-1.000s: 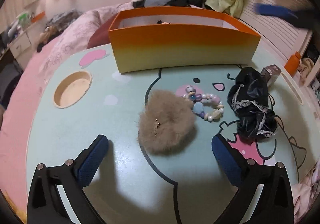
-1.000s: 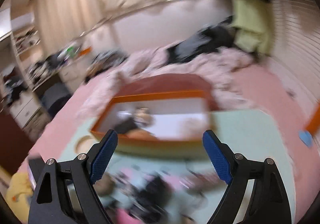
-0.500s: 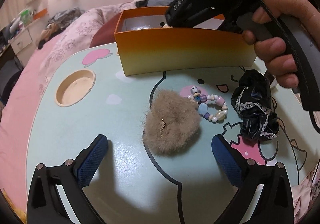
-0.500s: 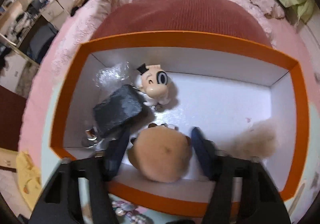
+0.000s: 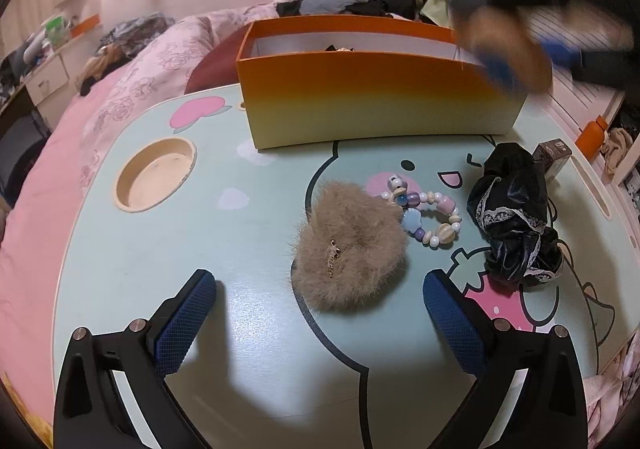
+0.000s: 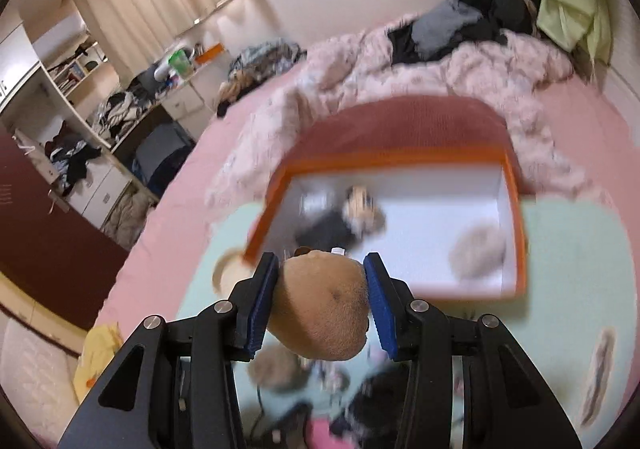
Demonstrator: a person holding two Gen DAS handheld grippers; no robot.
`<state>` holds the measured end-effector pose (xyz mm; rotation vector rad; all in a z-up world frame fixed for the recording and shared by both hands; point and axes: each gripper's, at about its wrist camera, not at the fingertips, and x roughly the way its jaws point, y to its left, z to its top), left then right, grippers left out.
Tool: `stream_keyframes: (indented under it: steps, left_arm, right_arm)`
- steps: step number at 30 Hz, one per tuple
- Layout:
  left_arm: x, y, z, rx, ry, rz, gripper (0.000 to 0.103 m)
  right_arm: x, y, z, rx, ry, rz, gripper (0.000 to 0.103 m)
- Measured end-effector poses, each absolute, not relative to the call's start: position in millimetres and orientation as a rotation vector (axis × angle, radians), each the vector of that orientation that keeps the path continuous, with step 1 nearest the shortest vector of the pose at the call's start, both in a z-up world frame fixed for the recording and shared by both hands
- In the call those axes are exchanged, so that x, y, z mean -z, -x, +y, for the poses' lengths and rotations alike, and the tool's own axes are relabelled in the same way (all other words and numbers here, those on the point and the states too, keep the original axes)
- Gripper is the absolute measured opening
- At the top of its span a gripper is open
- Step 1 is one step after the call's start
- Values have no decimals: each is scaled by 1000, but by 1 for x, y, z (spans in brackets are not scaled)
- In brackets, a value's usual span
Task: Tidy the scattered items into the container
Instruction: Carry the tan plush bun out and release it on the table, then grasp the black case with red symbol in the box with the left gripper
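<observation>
My right gripper (image 6: 322, 303) is shut on a brown plush toy (image 6: 322, 309) and holds it above the table, near the front of the orange box (image 6: 516, 233). The box holds a small figure, a dark item and a beige puff (image 6: 476, 253). In the left wrist view the right gripper with the toy shows as a blur (image 5: 508, 57) over the box's right end (image 5: 380, 105). My left gripper (image 5: 320, 321) is open and empty, low over the table, just short of a beige fluffy scrunchie (image 5: 352, 249). A bead bracelet (image 5: 424, 213) and a black lace scrunchie (image 5: 512, 217) lie to its right.
The table (image 5: 160, 257) is mint green with cartoon prints and a round cup recess (image 5: 154, 179). A small brown box (image 5: 554, 157) stands at the right edge. A pink bed with clothes lies behind the table (image 5: 120, 89).
My right gripper, shut on the brown plush toy, has lifted up and back out of the box, towards its right front. My left gripper has barely moved.
</observation>
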<state>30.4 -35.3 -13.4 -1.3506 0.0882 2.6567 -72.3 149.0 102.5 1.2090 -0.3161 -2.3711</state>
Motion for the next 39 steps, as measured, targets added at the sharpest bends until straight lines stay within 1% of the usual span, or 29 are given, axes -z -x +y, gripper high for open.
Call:
stream_keyframes:
  steps: [3,4,7,10,11,12,14,16,17,19,21,24,28,30,31,32,33,34,35,37,39]
  left_arm:
    - [13,-33,-34,-2662,1352,87,103]
    - [13,-33,-34,-2663,1352,86,103]
    - [13,-34,-35,-2671,1356,81,103]
    - [12,-34,-34,-2675,1358,79,103]
    - [12,-34,-34,-2676,1359,78,103]
    - [13,-35,-35,-2677,1360,78,103]
    - [12,-35,-37,-2676,1353,57,103]
    - [9,-36,-42,-2666,1336,0,103]
    - [7,-36,-47,-2659,1324,-58,103]
    - [3,-34,-54,-2653,1312,-147,103]
    - [-6,-28,-58,-2636,1316,-175,103]
    - [-38,-14,-59,-2682,1239,-98,103]
    - [-85,17,-47,-2693,1108,82,103]
    - [-95,39,-39,-2632,1119,128,94]
    - [-97,53,-34,-2594,1147,144,82]
    - [-95,71,-28,-2552,1203,172,73]
    - [-91,84,-23,-2513,1253,199,69]
    - [-84,98,-16,-2475,1307,232,61]
    - [-75,113,-10,-2441,1362,267,55]
    - [-62,130,-1,-2398,1417,305,52]
    - [-50,145,10,-2361,1469,349,52]
  right_arm:
    - [-68,71,139,2340,-1293,-296,49]
    - [-51,70,136,2361,-1340,-268,49]
    - [-28,68,132,2411,-1384,-232,49]
    - [-41,61,138,2431,-1273,-296,50]
    - [-50,55,142,2442,-1212,-311,55]
    - [-61,46,146,2468,-1136,-313,65]
    - [-74,28,156,2525,-1024,-290,74]
    - [-78,8,165,2571,-961,-252,75]
    - [-75,-1,172,2598,-972,-230,74]
    - [-60,-14,184,2620,-1054,-202,74]
    - [-43,-22,192,2619,-1150,-183,74]
    - [-22,-25,197,2629,-1250,-191,74]
    - [-11,-25,190,2654,-1304,-104,75]
    - [-13,-24,185,2668,-1303,-66,75]
    - [-12,-24,184,2678,-1286,-51,77]
    - [-12,-23,184,2688,-1276,-37,79]
    - [-11,-23,185,2699,-1266,-24,80]
    - [-10,-24,184,2707,-1258,-18,80]
    - [-10,-25,185,2708,-1255,-18,80]
    - [-9,-25,186,2704,-1248,-36,80]
    - [-8,-25,188,2701,-1244,-47,80]
